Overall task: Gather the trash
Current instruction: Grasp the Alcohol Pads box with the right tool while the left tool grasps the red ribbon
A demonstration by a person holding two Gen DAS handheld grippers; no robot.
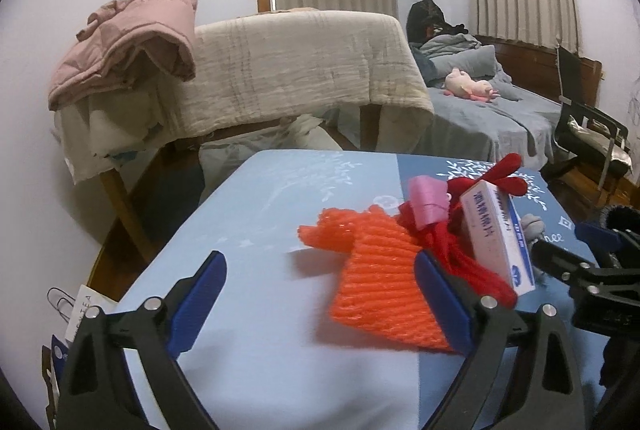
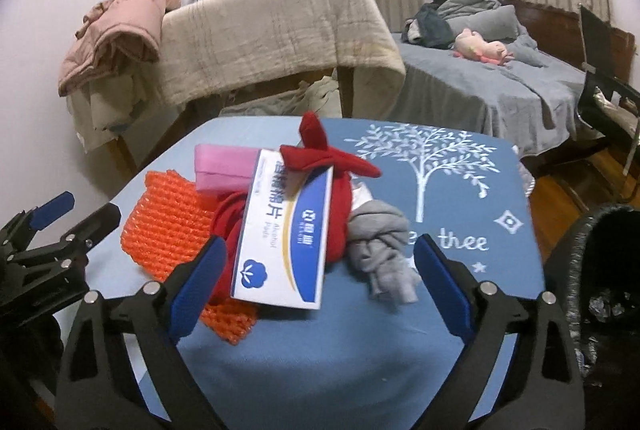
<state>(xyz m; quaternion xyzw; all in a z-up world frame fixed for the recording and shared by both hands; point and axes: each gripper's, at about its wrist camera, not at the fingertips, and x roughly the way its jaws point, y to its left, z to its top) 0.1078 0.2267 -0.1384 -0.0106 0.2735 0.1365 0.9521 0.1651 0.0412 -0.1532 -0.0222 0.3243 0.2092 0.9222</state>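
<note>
A pile lies on the blue table [image 1: 256,350] [image 2: 328,358]: an orange foam net [image 1: 380,286] [image 2: 168,226], a white-and-blue alcohol pad box [image 1: 500,234] [image 2: 284,234], a red cloth [image 1: 472,262] [image 2: 340,198], a pink item [image 1: 426,204] [image 2: 224,168] and a grey knotted cloth [image 2: 380,246]. My left gripper [image 1: 320,302] is open and empty, its right finger against the orange net. My right gripper [image 2: 316,290] is open and empty, with the box and grey cloth between its fingers.
A black-lined trash bin [image 2: 604,270] stands at the table's right. Behind are a chair draped with a beige blanket [image 1: 296,66], a pink jacket [image 1: 132,42], a bed with a plush toy [image 1: 472,88] and a black chair [image 1: 588,126].
</note>
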